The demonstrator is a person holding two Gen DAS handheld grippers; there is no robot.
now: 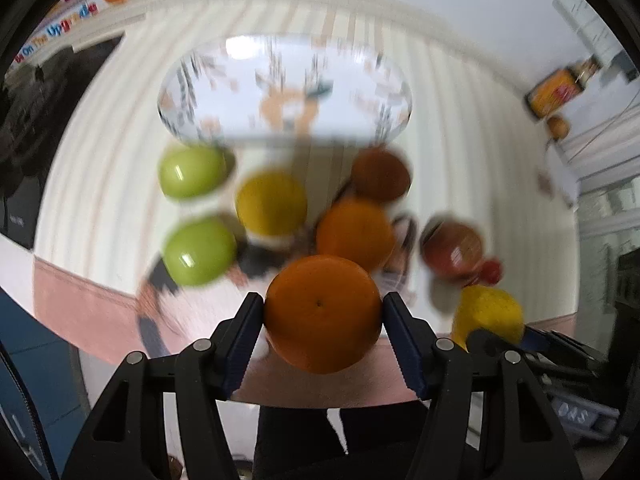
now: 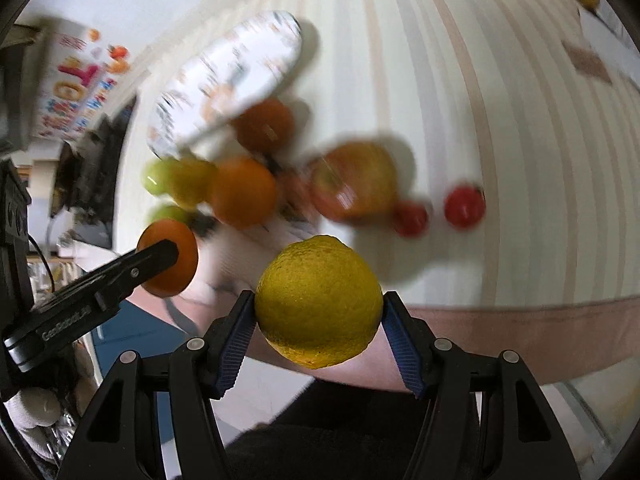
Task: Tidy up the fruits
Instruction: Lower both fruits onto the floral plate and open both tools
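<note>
My left gripper [image 1: 323, 312] is shut on an orange [image 1: 322, 314], held above the table's near edge. It also shows in the right wrist view [image 2: 170, 258]. My right gripper [image 2: 319, 304] is shut on a yellow lemon [image 2: 319, 302], seen at the right in the left wrist view [image 1: 488, 314]. On the striped cloth lie two green apples [image 1: 192, 172] [image 1: 199, 250], a yellow fruit [image 1: 271, 203], two oranges [image 1: 356, 234] [image 1: 381, 174], a red-yellow apple [image 1: 454, 248] and two small red fruits [image 2: 465, 206] [image 2: 410, 218]. A patterned oval plate [image 1: 284, 88] sits behind them.
The table's pink front border [image 2: 520, 332] runs near the grippers. A yellow-labelled bottle [image 1: 554, 92] and a small orange fruit [image 1: 559, 127] lie at the far right. A colourful box [image 2: 74, 88] and a dark object [image 2: 92, 168] stand at the far left.
</note>
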